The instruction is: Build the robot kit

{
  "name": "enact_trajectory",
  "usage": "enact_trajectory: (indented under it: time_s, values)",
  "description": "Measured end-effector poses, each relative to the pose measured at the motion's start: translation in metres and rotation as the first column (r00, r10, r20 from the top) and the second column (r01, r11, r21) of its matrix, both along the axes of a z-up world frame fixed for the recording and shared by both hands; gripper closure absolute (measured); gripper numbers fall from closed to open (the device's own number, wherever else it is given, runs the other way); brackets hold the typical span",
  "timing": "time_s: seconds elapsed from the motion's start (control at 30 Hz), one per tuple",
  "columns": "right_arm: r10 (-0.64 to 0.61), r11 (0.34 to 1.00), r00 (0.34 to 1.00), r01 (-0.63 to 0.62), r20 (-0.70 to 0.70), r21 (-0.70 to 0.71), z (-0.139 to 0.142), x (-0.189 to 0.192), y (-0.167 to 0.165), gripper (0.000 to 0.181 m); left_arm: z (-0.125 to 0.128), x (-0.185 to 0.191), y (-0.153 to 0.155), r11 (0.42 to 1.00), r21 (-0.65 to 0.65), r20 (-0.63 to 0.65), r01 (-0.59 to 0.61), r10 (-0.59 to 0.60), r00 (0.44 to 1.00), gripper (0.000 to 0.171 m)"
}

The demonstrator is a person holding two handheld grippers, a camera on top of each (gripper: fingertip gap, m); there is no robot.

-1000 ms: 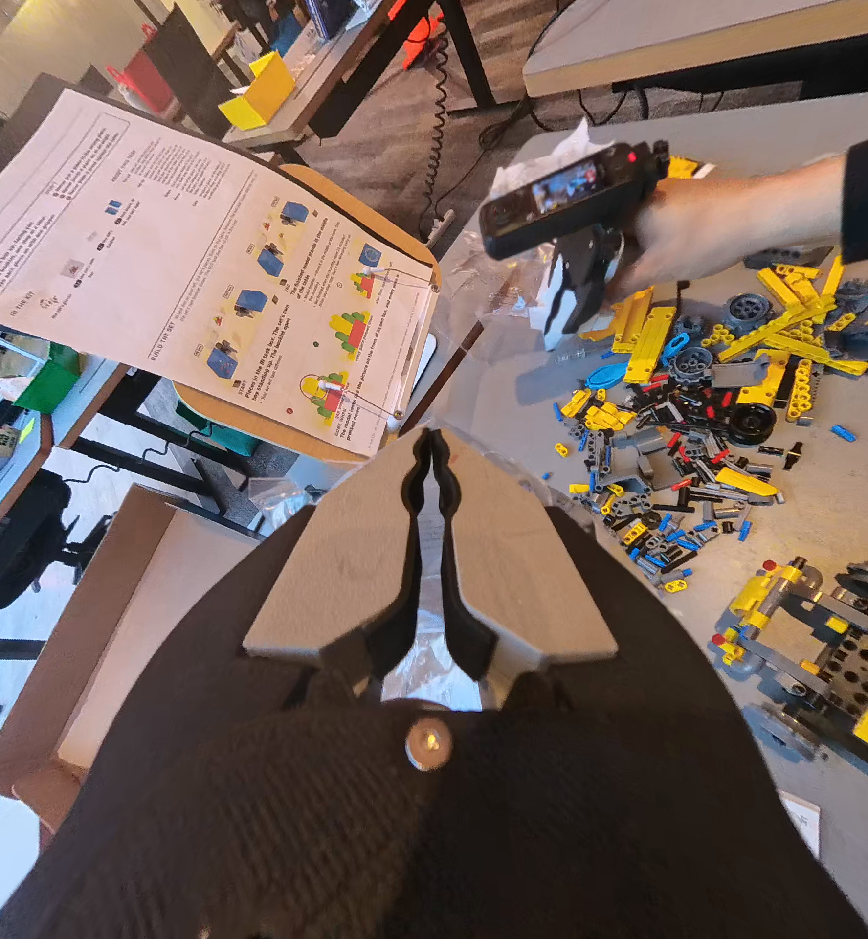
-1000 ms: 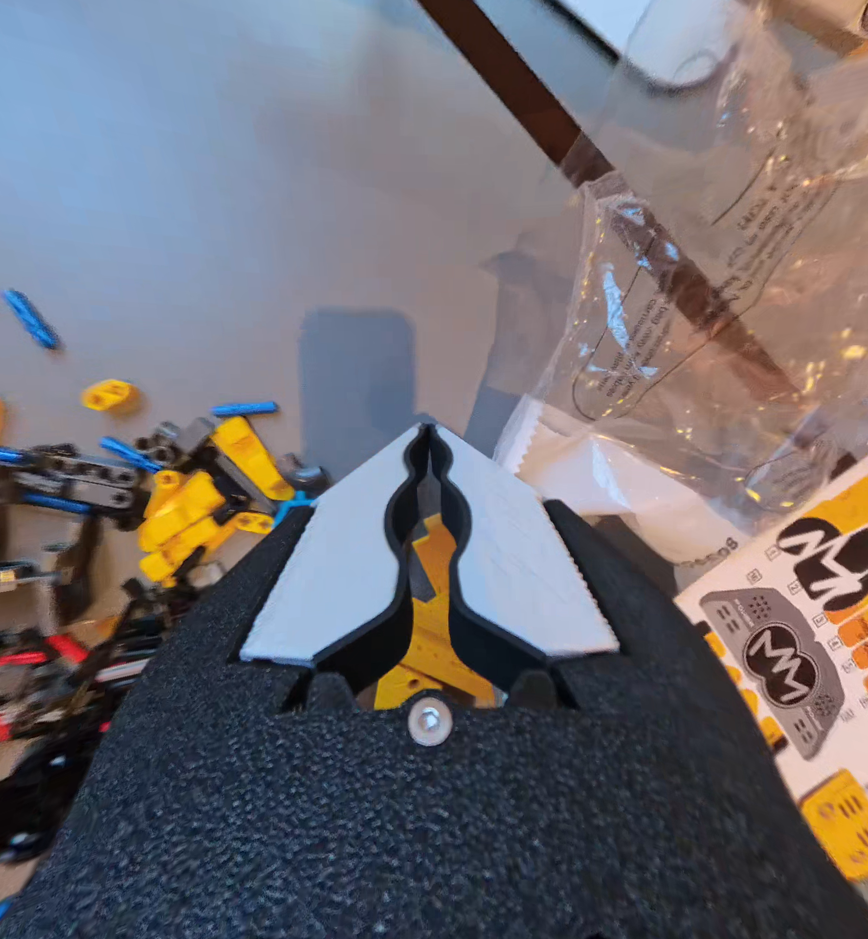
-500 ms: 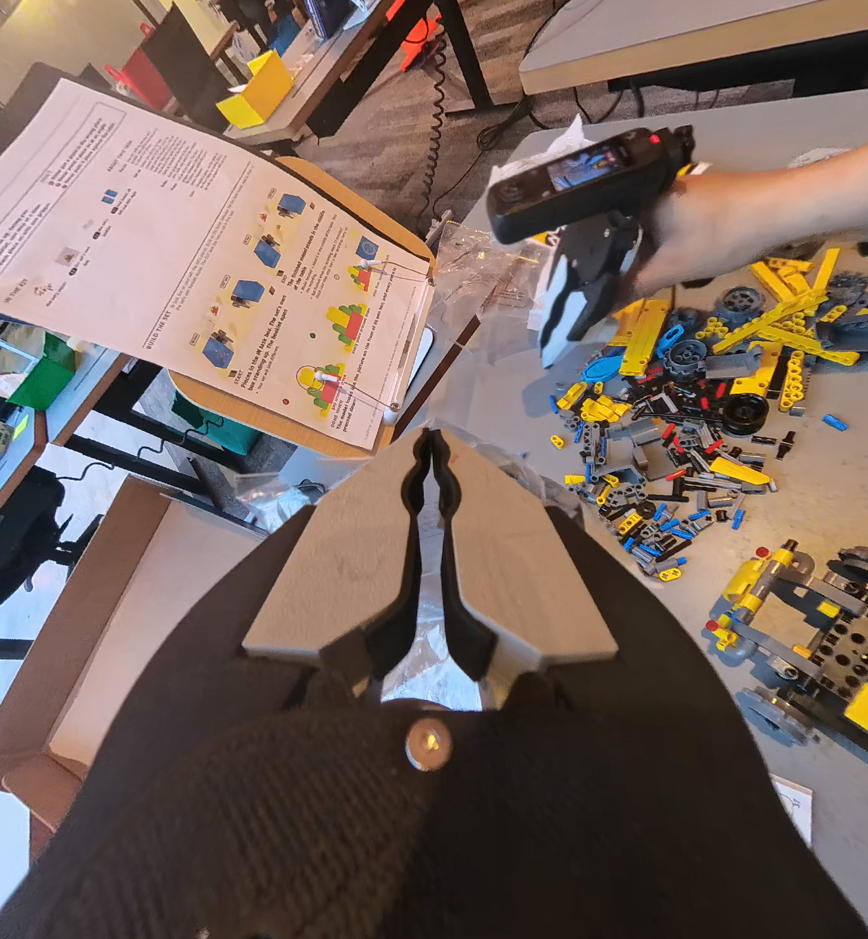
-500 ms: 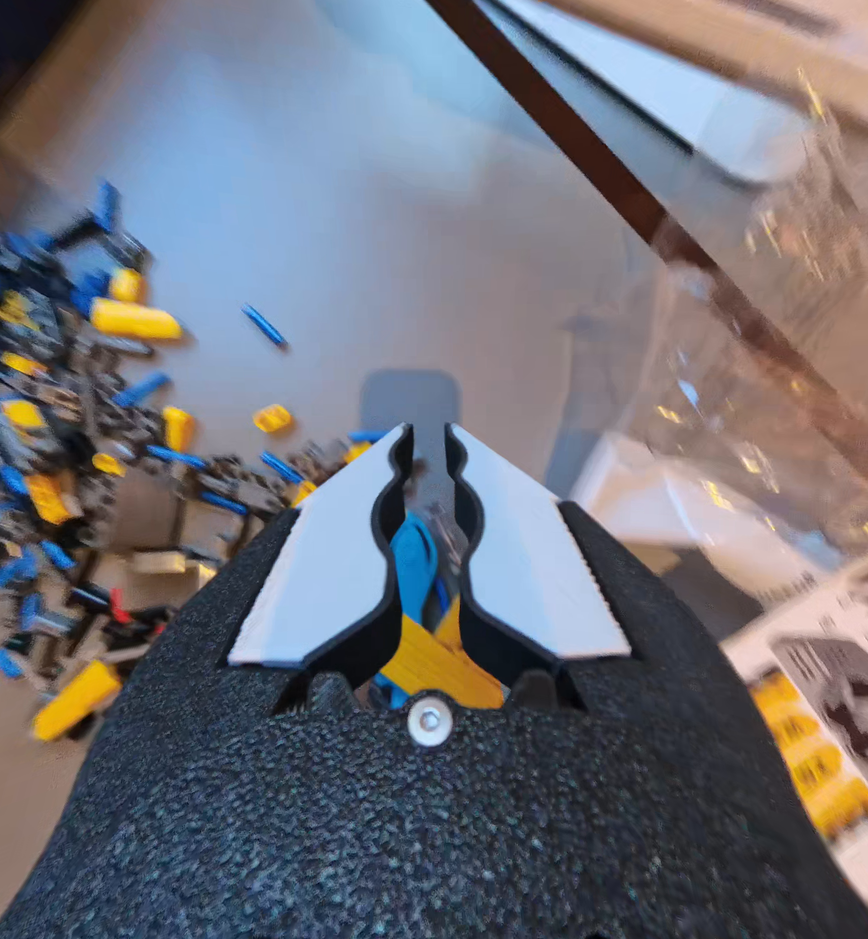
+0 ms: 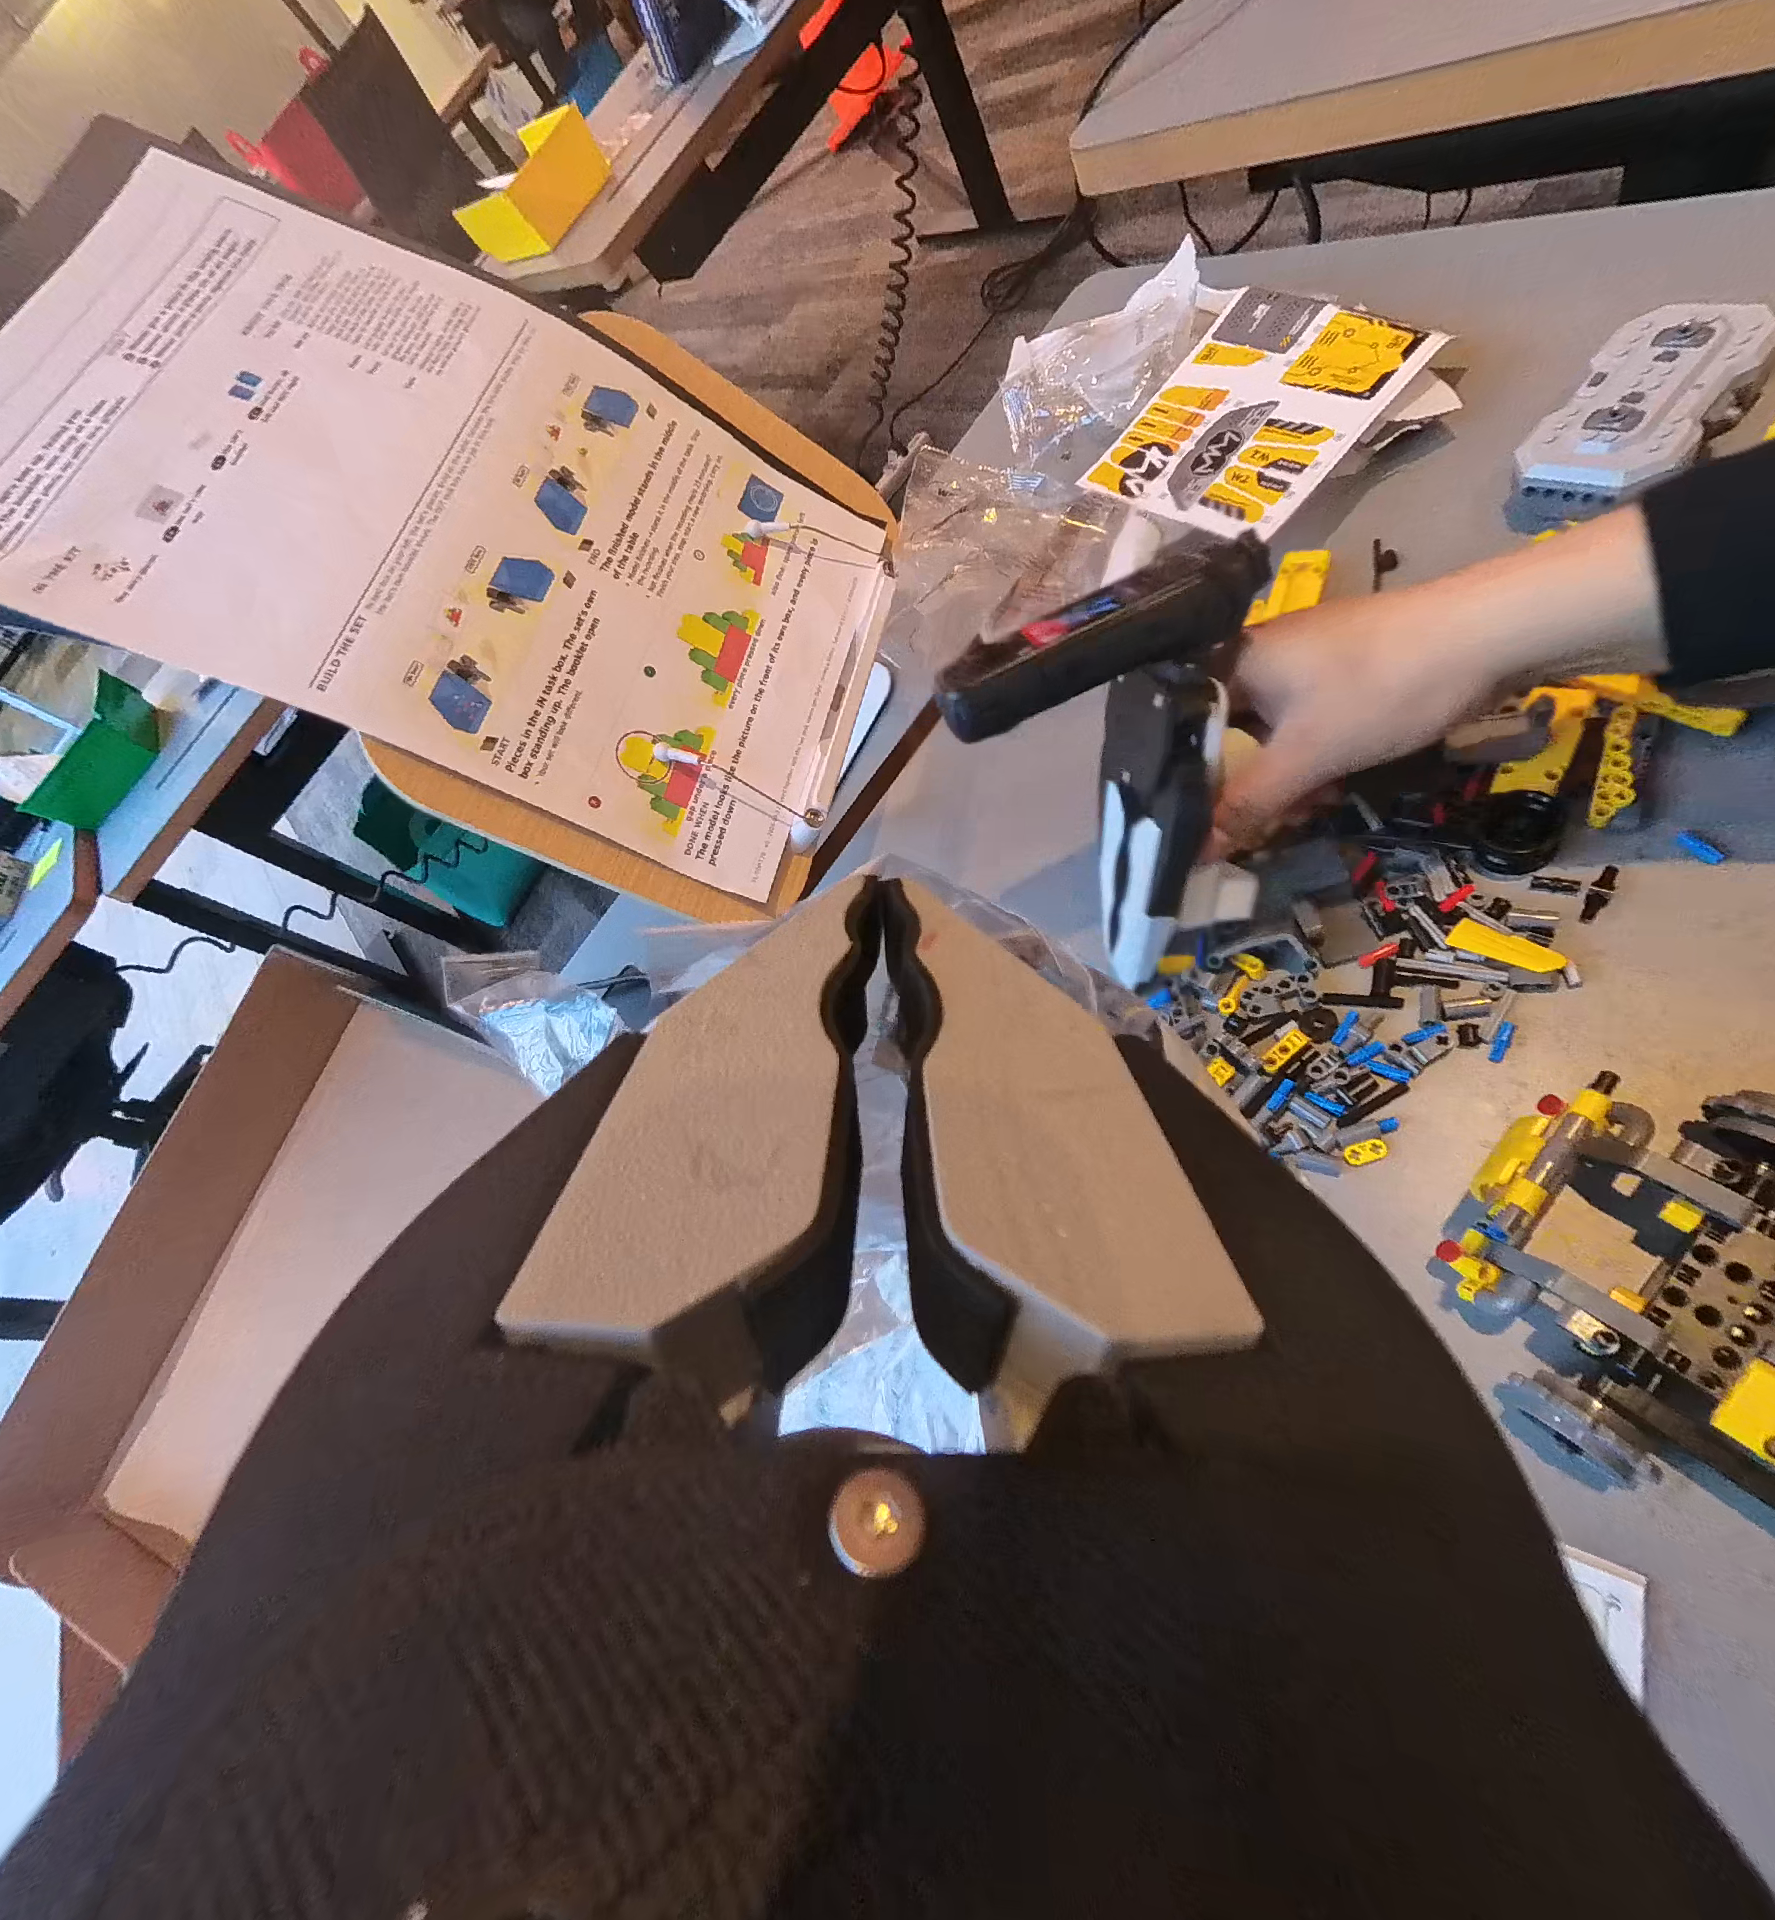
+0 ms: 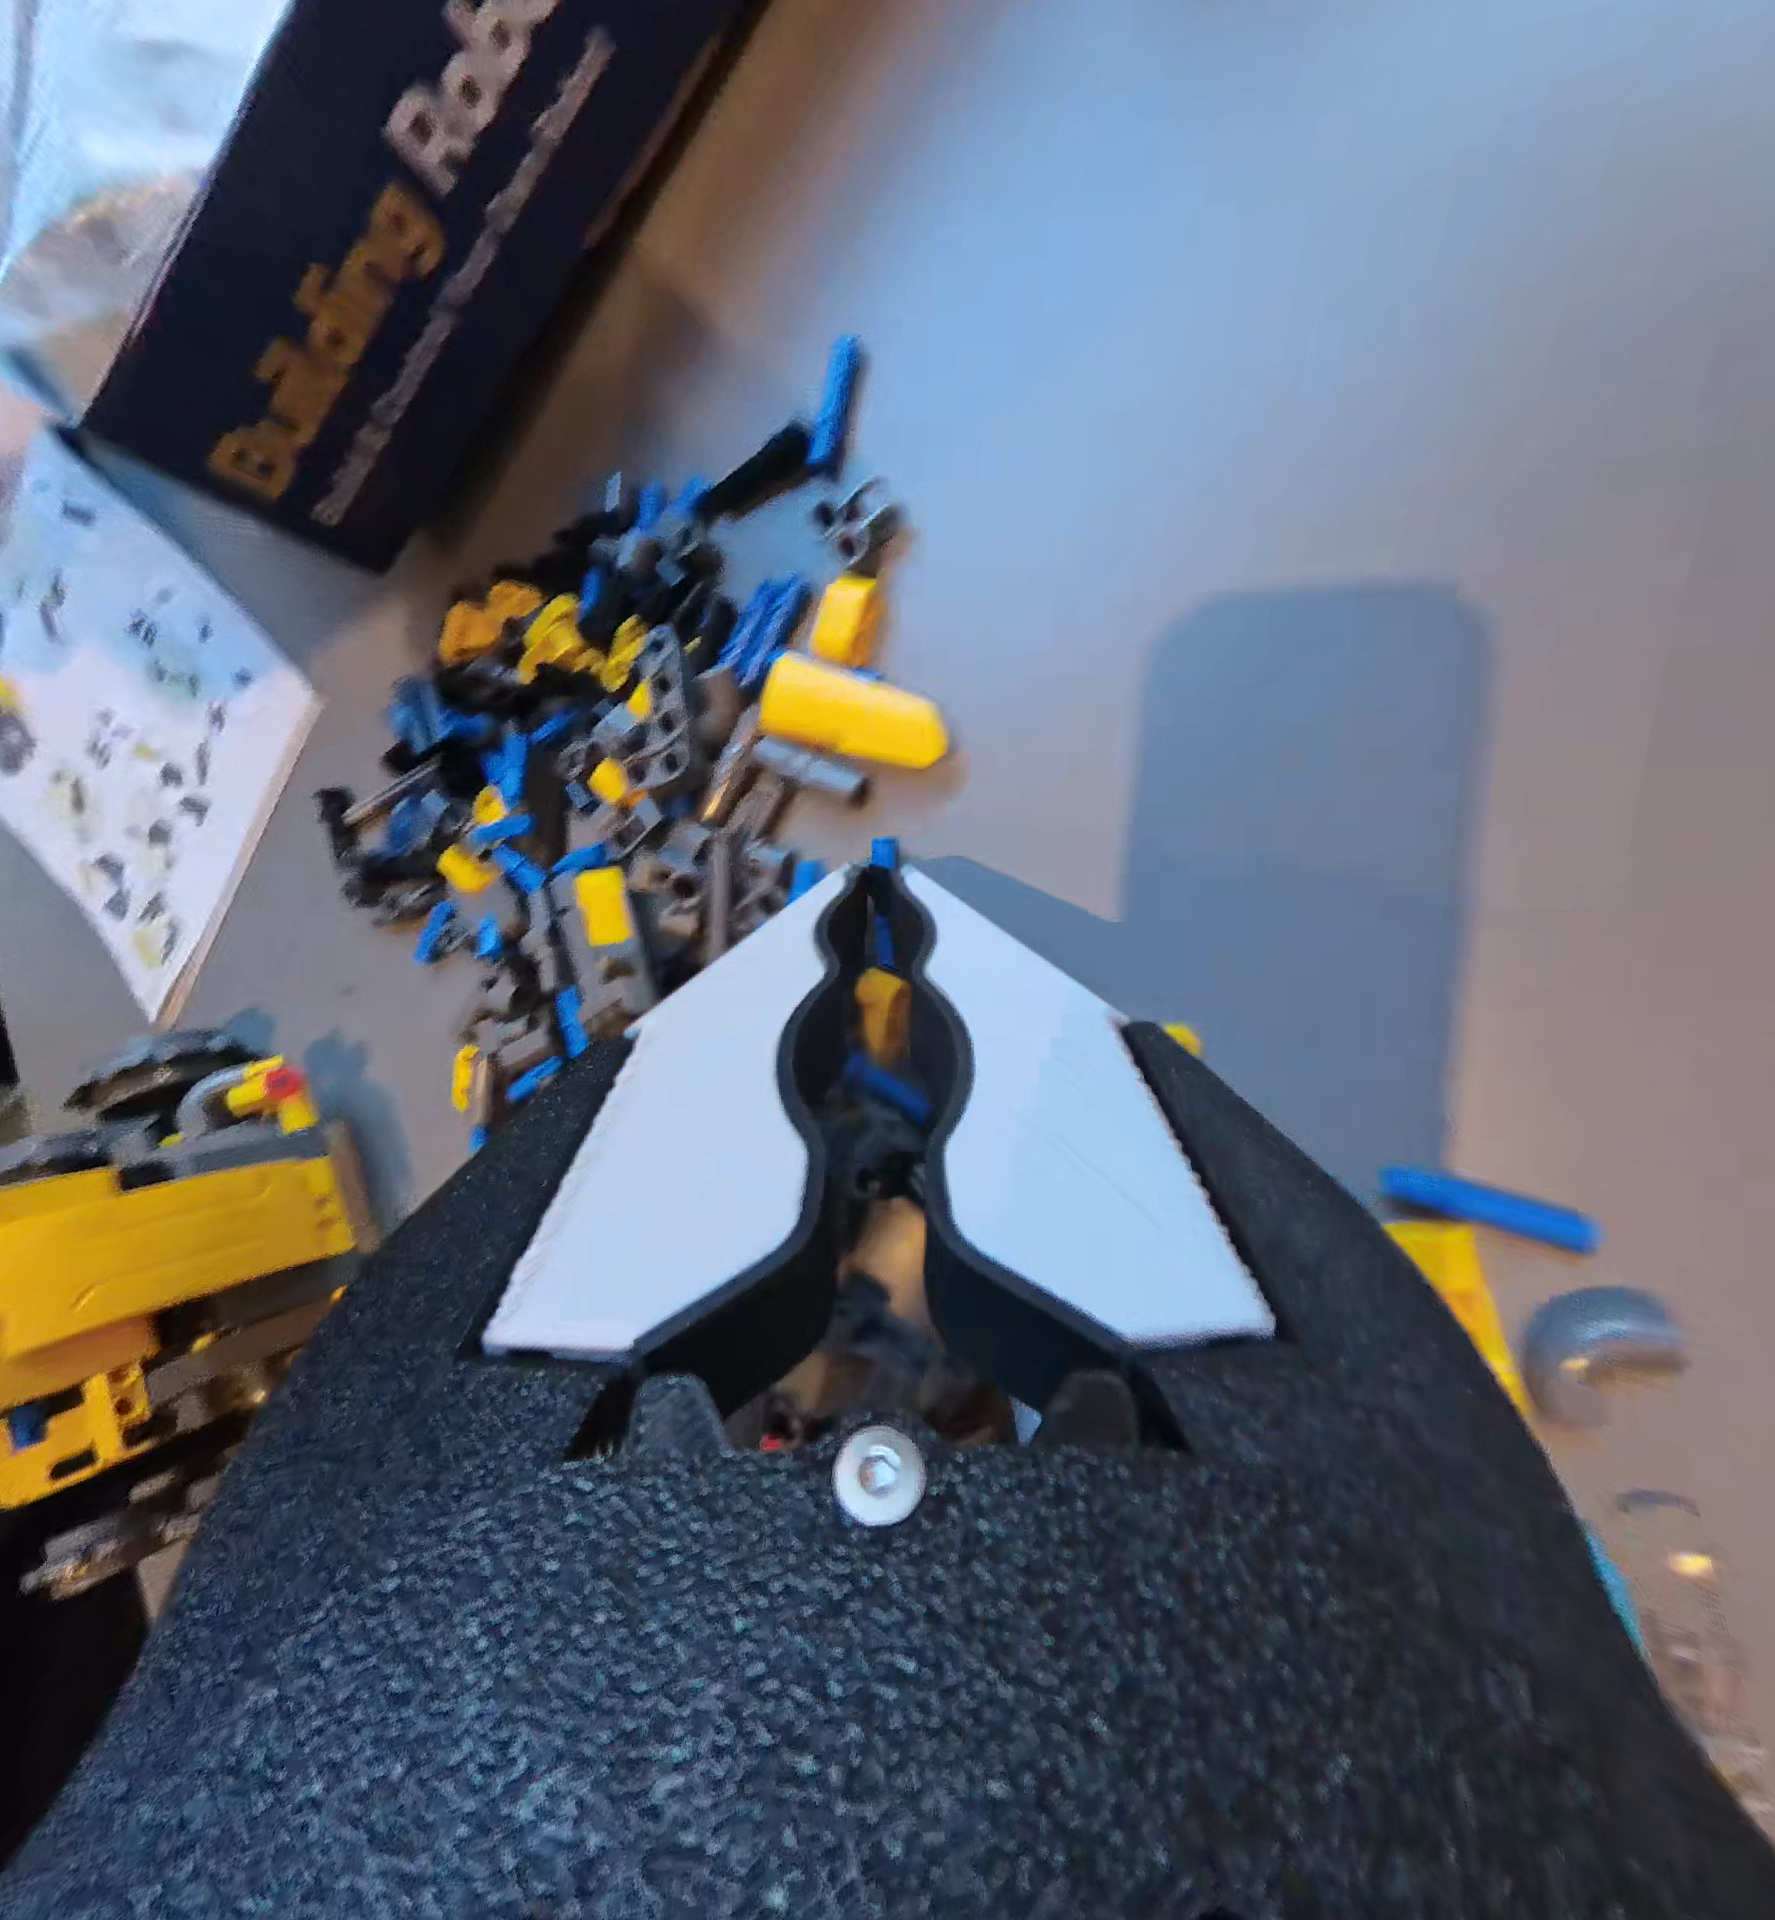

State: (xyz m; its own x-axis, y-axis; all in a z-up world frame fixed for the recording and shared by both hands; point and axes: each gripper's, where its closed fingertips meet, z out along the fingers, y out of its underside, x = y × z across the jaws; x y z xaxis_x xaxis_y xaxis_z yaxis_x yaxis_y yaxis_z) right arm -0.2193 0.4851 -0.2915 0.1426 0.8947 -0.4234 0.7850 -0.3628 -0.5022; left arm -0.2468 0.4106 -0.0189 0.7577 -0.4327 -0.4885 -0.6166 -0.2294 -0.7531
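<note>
Grey, wedge-shaped fingers of the left hand-held gripper [image 5: 881, 914] meet at their tips, clenched with nothing visibly caught between them. It hangs above crinkled clear plastic bags [image 5: 888, 1351] at the tabletop's [image 5: 1693, 956] near-left edge, with an open cardboard box [image 5: 270, 1195] just to its left.

To its right on the grey tabletop stands a partly built yellow and grey toy vehicle [image 5: 1693, 1278]. Just beyond that lies a loose scatter of small building pieces [image 5: 1361, 1018] in blue, black, grey and yellow.

At the far edge of that scatter, a person's hand [image 5: 1382, 696] in a dark sleeve holds the right hand-held gripper [image 5: 1137, 935], pointed down with its white fingertips at the pile. In its own blurred view, the right hand-held gripper's [image 6: 878, 878] fingers are pressed together at the tips, where a small blue pin [image 6: 883, 857] pokes out, apparently pinched; the blur leaves this uncertain. A yellow curved panel piece [image 6: 852, 717] lies ahead of it in the pile, with a dark printed box [image 6: 395, 260] and an open instruction booklet [image 6: 124, 707] farther off to the left.

Farther across the tabletop lie a yellow and black sticker sheet [image 5: 1267, 416] and a grey remote-control unit [image 5: 1641, 405]. To the left, a printed instruction sheet [image 5: 363, 499] rests on a wooden board [image 5: 717, 374].
</note>
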Motion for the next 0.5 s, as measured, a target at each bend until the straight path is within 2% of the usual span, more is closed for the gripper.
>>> enact_trajectory:
  time_s: [0.1,0.17,0.27,0.37,0.43,0.5]
  values:
    - [0.048,0.998,0.999,-0.048,0.024,0.038,0.000,0.010,-0.020,0.178,-0.002,0.002,0.000,1.000,0.001,0.020,0.004,-0.004,1.000,0.171]
    - [0.050,0.992,0.998,-0.055,0.042,0.111,0.006,0.018,-0.018,0.178,-0.004,0.004,-0.002,1.000,-0.001,0.024,0.007,-0.007,1.000,0.171]
    - [-0.035,0.976,0.999,0.039,-0.022,0.216,0.044,0.036,0.016,0.178,-0.008,0.003,-0.008,1.000,0.004,0.018,-0.002,0.002,1.000,0.171]
    - [-0.177,0.933,0.984,0.176,-0.024,0.313,0.071,0.078,0.073,0.174,-0.010,0.000,-0.018,1.000,0.020,0.026,-0.014,0.014,1.000,0.171]
    - [-0.230,0.923,0.972,0.205,0.040,0.326,0.066,0.106,0.094,0.171,-0.010,-0.002,-0.025,0.998,0.049,0.022,-0.030,0.029,0.999,0.171]
    - [-0.231,0.925,0.967,0.183,0.109,0.332,0.052,0.124,0.099,0.171,-0.008,-0.004,-0.033,0.995,0.084,0.026,-0.047,0.045,0.999,0.171]
